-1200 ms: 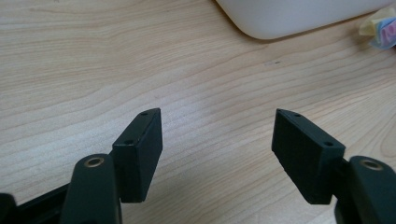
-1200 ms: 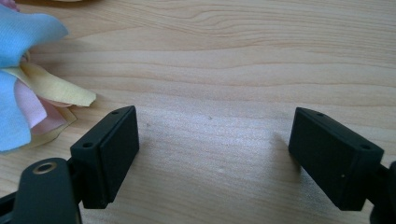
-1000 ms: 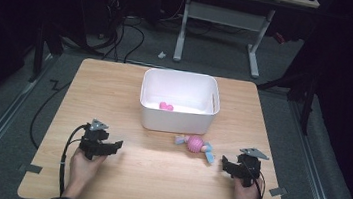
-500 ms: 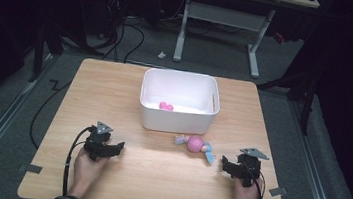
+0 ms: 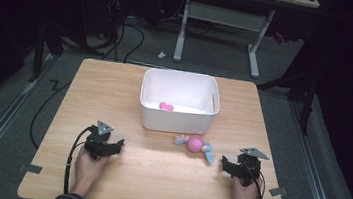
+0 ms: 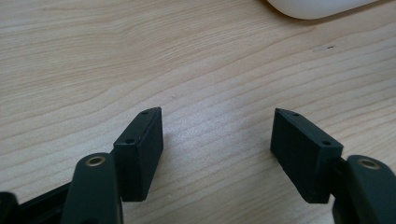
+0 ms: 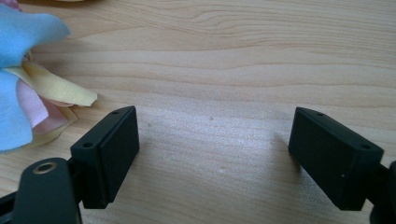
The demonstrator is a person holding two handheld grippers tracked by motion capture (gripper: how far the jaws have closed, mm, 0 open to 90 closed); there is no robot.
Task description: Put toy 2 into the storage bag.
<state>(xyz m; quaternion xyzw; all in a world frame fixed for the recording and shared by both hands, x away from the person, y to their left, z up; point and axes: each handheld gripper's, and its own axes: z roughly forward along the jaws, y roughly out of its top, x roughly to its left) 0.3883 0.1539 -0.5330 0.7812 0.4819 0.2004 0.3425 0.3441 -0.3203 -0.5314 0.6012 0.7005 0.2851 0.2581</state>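
Just below the middle of the high view, a small soft toy [image 5: 195, 145] lies on the wooden table [image 5: 155, 177], close to the front wall of the white bin [image 5: 176, 122]. It has a round pink body with pale blue ends; in the right gripper view its blue, yellow and pink cloth flaps [image 7: 28, 88] fill the upper left. The right gripper [image 7: 212, 154], lower right of the toy, is released and empty. The left gripper [image 6: 217, 154], at lower left, likewise stands spread over bare wood.
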